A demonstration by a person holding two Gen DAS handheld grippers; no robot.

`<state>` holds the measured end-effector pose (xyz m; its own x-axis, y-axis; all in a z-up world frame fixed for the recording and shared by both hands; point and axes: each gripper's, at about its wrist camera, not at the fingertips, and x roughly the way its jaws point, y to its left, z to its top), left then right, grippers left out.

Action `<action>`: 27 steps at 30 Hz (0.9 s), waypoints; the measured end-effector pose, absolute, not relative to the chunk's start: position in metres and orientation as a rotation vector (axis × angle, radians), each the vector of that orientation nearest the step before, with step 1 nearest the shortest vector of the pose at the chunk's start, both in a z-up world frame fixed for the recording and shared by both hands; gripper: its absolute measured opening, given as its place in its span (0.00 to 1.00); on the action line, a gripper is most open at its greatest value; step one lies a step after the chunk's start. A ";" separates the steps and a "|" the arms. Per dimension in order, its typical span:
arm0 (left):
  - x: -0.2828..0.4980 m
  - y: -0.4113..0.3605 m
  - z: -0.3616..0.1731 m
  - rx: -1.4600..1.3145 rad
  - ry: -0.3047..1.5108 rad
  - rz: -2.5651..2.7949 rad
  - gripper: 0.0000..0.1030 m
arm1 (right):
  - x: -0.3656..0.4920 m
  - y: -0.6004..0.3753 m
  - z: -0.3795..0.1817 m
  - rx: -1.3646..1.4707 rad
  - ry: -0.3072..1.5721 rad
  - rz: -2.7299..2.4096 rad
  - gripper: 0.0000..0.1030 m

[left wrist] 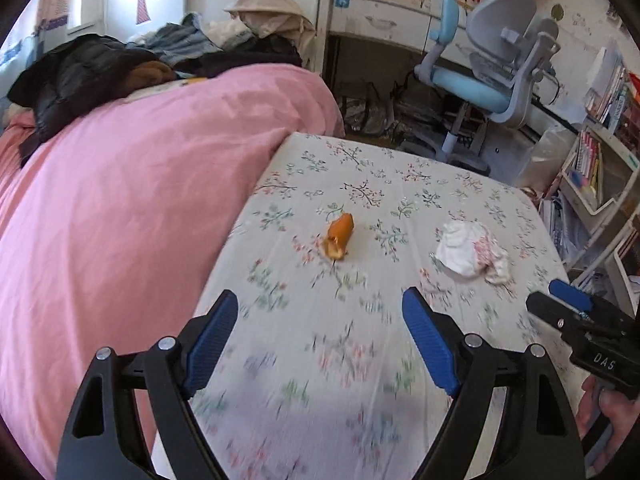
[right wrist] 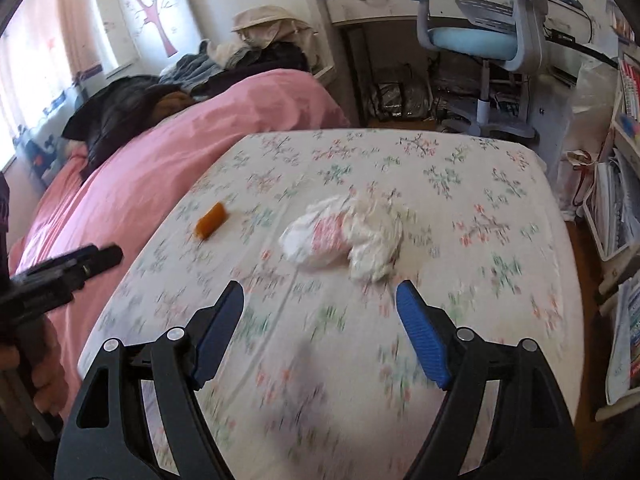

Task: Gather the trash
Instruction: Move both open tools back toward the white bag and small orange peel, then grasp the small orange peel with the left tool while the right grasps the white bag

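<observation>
Both my claws hang wide and empty over the near part of the floral bedsheet (left wrist: 360, 360): left gripper (left wrist: 320, 312), right gripper (right wrist: 320, 304). Just beyond the right one lies a crumpled white wrapper (right wrist: 344, 236) toward the sheet's middle, with an orange peel (left wrist: 340, 236) farther left near the edge where the pink duvet (left wrist: 120, 220) begins. Past the bed's far edge stands a blue desk chair (left wrist: 480, 80).

Daylight entered from the curtained window (right wrist: 48, 56) at upper left, which was overexposed. Illumination was bright and even, shadows soft. Motion blur smeared the floral sheet (left wrist: 360, 360) in the foreground. Fisheye distortion bent the edges; corners were vignetted black.
</observation>
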<state>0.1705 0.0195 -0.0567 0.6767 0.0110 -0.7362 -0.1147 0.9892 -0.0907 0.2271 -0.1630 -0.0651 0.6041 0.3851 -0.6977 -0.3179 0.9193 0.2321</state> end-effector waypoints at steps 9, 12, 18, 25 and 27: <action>0.224 0.015 -0.076 -0.084 0.878 0.079 0.78 | 0.296 -0.160 -0.095 0.158 0.865 0.380 0.72; 0.240 0.015 -0.081 -0.082 0.894 0.087 0.78 | 0.310 -0.155 -0.108 0.164 0.912 0.417 0.36; 0.264 0.013 -0.103 -0.028 0.989 0.110 0.69 | 0.318 -0.179 -0.099 0.327 0.891 0.479 0.27; 0.264 0.016 -0.104 -0.065 1.008 0.051 0.20 | 0.318 -0.224 -0.082 0.575 0.805 0.514 0.27; 0.259 0.017 -0.099 -0.101 0.998 0.012 0.19 | 0.315 -0.224 -0.079 0.571 0.805 0.523 0.27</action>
<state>0.2587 0.0166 -0.0993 0.5420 -0.0363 -0.8396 -0.0567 0.9952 -0.0796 0.3150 -0.2240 -0.0787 0.5851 0.6276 -0.5137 -0.2135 0.7302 0.6490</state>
